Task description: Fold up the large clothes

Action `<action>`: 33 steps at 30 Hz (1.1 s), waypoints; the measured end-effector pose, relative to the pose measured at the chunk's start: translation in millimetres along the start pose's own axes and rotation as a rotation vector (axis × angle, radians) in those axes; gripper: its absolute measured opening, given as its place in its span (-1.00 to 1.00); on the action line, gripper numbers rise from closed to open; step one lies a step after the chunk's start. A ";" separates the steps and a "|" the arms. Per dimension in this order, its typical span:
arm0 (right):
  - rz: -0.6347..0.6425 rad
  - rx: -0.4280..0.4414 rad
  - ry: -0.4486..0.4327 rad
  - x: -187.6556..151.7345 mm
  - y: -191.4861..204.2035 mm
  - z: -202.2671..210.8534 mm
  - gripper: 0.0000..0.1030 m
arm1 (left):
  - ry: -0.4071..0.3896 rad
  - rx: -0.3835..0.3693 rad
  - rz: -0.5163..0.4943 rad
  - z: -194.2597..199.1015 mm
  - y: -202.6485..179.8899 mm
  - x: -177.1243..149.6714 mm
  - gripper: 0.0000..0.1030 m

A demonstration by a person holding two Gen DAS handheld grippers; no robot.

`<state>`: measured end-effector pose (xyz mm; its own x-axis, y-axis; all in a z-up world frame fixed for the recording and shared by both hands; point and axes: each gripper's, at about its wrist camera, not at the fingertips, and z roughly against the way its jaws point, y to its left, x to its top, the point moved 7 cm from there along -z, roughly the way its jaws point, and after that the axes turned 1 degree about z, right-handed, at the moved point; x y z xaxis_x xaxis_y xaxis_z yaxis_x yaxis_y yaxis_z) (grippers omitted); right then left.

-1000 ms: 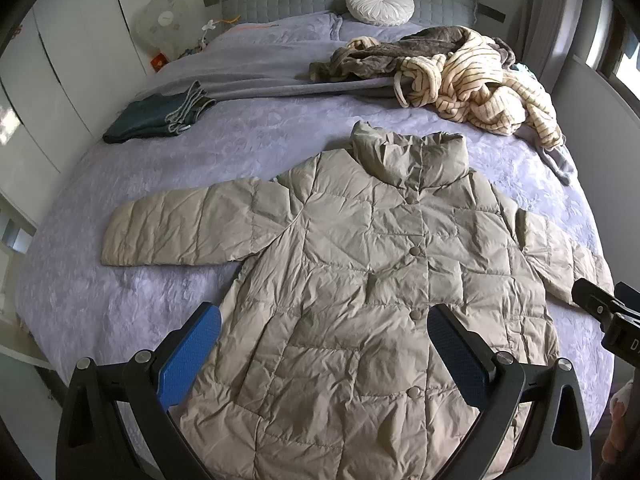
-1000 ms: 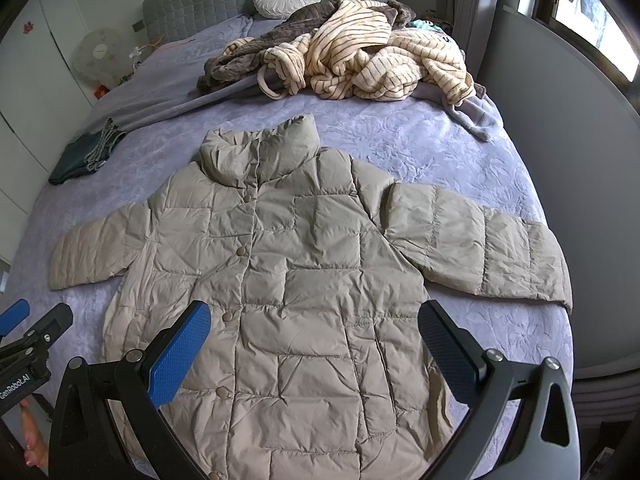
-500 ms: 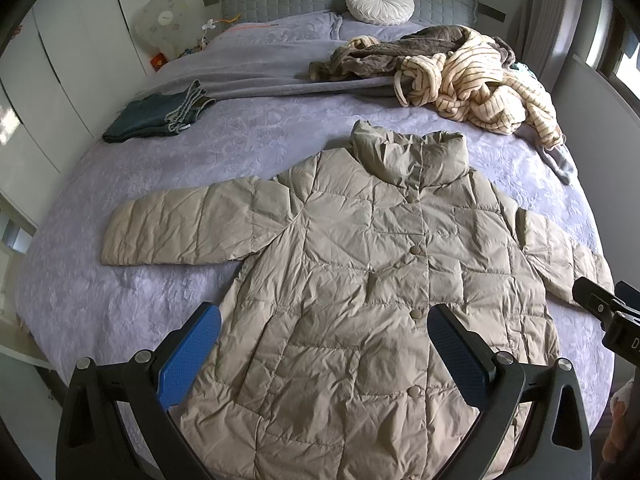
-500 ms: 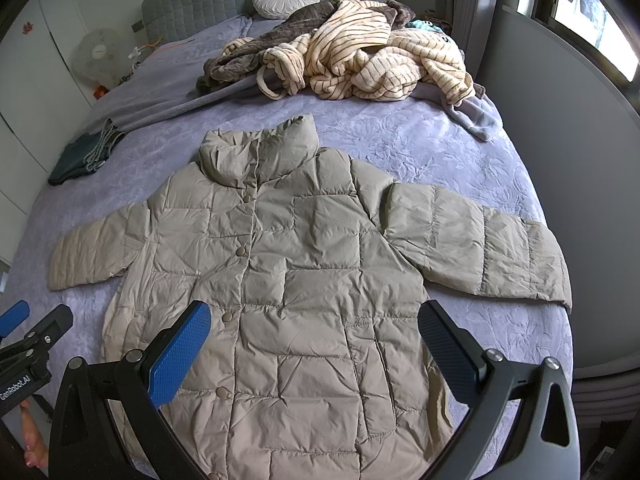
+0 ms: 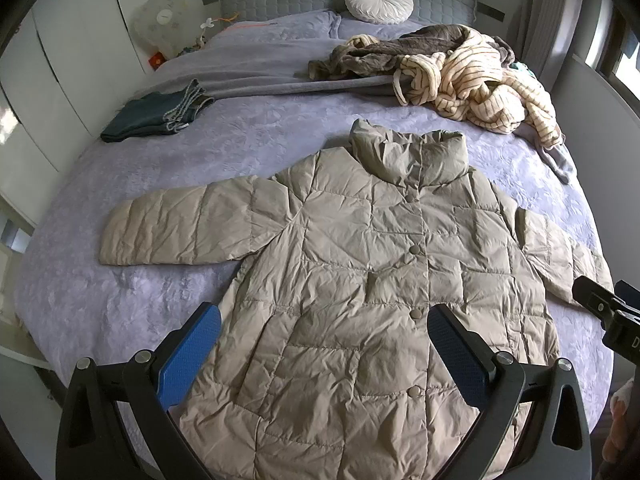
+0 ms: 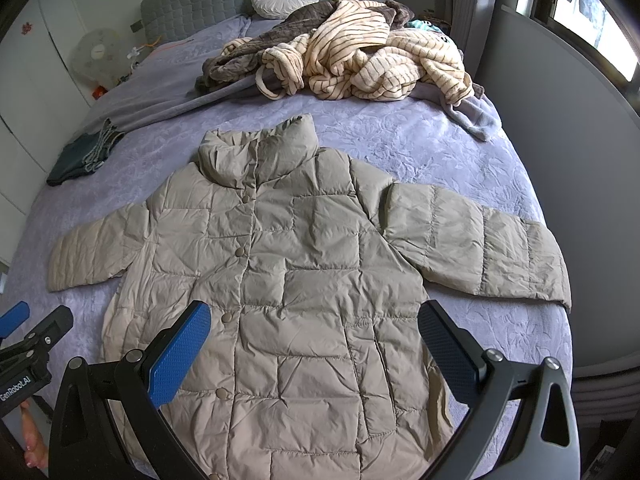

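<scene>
Lying flat beneath left gripper [image 5: 324, 322], jacket [image 5: 372, 280]

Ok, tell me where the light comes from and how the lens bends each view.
Right wrist view: daylight enters through the window, blown out white. Left wrist view: the jacket is evenly lit and sharp. Both views: fisheye curves the bed edges, and the corners are dark.

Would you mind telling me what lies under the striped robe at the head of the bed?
A brown garment and grey blanket show beneath the striped robe; anything deeper is covered.
</scene>
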<state>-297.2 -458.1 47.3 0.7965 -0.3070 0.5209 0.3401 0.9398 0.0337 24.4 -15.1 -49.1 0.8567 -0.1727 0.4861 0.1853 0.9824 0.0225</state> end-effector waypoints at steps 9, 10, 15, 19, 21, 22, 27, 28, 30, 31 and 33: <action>-0.001 -0.003 0.003 1.1 2.6 -2.4 1.00 | 0.002 -0.002 0.001 0.2 -0.6 0.1 1.00; -0.001 -0.003 0.002 0.9 3.8 -1.9 1.00 | 0.002 -0.002 0.001 0.3 -0.7 0.0 1.00; 0.001 -0.014 0.014 -0.9 2.4 -5.2 1.00 | 0.013 -0.012 0.010 -1.1 -1.1 -3.4 1.00; 0.001 -0.031 0.019 -3.2 5.0 -7.2 1.00 | 0.022 -0.029 0.014 -4.0 -1.7 -8.9 1.00; -0.002 -0.041 0.018 -3.1 10.5 -7.8 1.00 | 0.028 -0.041 0.017 -8.0 3.4 -11.6 1.00; -0.006 -0.046 0.019 -4.1 11.0 -8.8 1.00 | 0.032 -0.049 0.018 -10.4 3.8 -13.2 1.00; -0.056 -0.018 0.051 -8.2 36.3 -12.8 1.00 | 0.065 -0.106 0.015 -29.6 9.7 -23.1 1.00; -0.076 0.001 0.057 -10.6 39.9 -15.5 1.00 | 0.078 -0.120 0.015 -35.1 11.4 -27.0 1.00; -0.099 0.034 0.067 -13.0 50.9 -22.1 1.00 | 0.107 -0.152 0.018 -42.9 21.7 -33.4 1.00; -0.111 0.061 0.080 -15.4 58.3 -28.0 1.00 | 0.112 -0.143 0.026 -48.1 27.5 -37.1 1.00; -0.133 0.111 0.104 -19.8 75.5 -40.9 1.00 | 0.108 -0.118 0.044 -59.5 44.1 -44.8 1.00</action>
<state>-266.9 -387.3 4.7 0.7974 -0.4379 0.4152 0.3932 0.8990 0.1929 22.9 31.7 -121.8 0.9108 -0.1424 0.3876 0.1961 0.9752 -0.1024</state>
